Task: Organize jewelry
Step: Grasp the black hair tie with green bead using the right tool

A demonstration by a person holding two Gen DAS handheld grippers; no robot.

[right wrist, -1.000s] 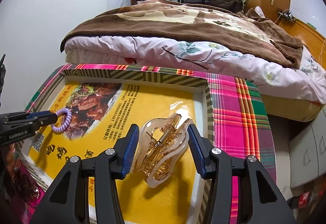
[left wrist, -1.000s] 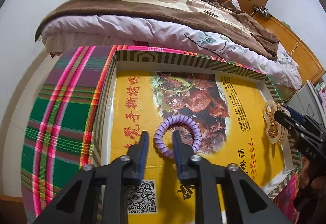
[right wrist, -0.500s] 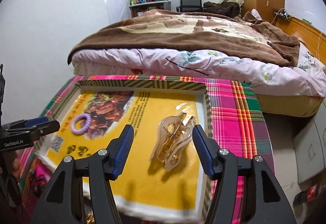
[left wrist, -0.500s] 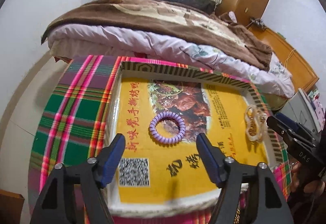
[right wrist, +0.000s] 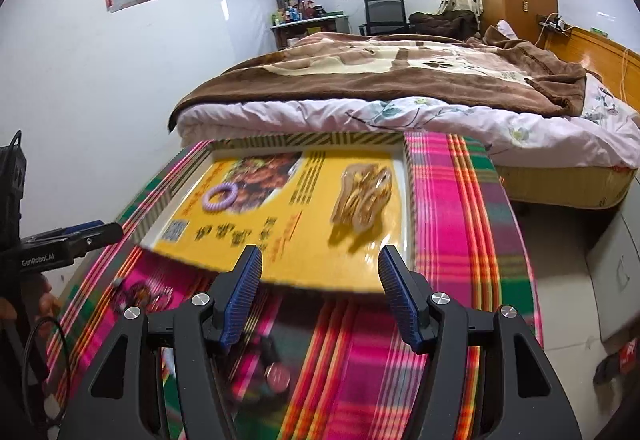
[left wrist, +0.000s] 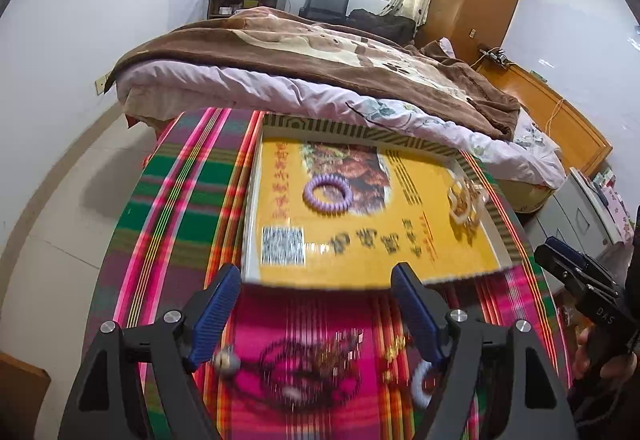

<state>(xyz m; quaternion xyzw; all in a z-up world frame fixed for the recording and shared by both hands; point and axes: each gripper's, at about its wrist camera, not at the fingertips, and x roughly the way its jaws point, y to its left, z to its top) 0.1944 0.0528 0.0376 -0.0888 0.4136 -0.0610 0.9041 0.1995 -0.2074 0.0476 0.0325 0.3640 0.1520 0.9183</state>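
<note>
A purple coil hair tie [left wrist: 327, 196] [right wrist: 220, 196] and a clear amber claw clip [left wrist: 464, 200] [right wrist: 362, 198] lie apart in the shallow yellow-lined box [left wrist: 360, 128] [right wrist: 320, 139]. My left gripper [left wrist: 316, 272] is open and empty, drawn back over the box's near edge. Below it, blurred jewelry lies on the plaid cloth: a dark beaded bracelet [left wrist: 308, 360], a small silver bell [left wrist: 228, 360] and a white ring [left wrist: 420, 380]. My right gripper [right wrist: 320, 254] is also open and empty, short of the clip. Each gripper shows at the edge of the other's view [left wrist: 560, 260] [right wrist: 92, 234].
The box sits on a round table under a pink and green plaid cloth [left wrist: 176, 200] [right wrist: 460, 240]. A bed with a brown blanket [left wrist: 320, 72] stands just behind it. A grey cabinet [left wrist: 580, 212] is to the right. More blurred small pieces [right wrist: 140, 294] lie near the table's front.
Both grippers opened, let go of the hair tie and the claw clip in the box, then pulled back and up toward the table's near side. The loose jewelry on the cloth came into view.
</note>
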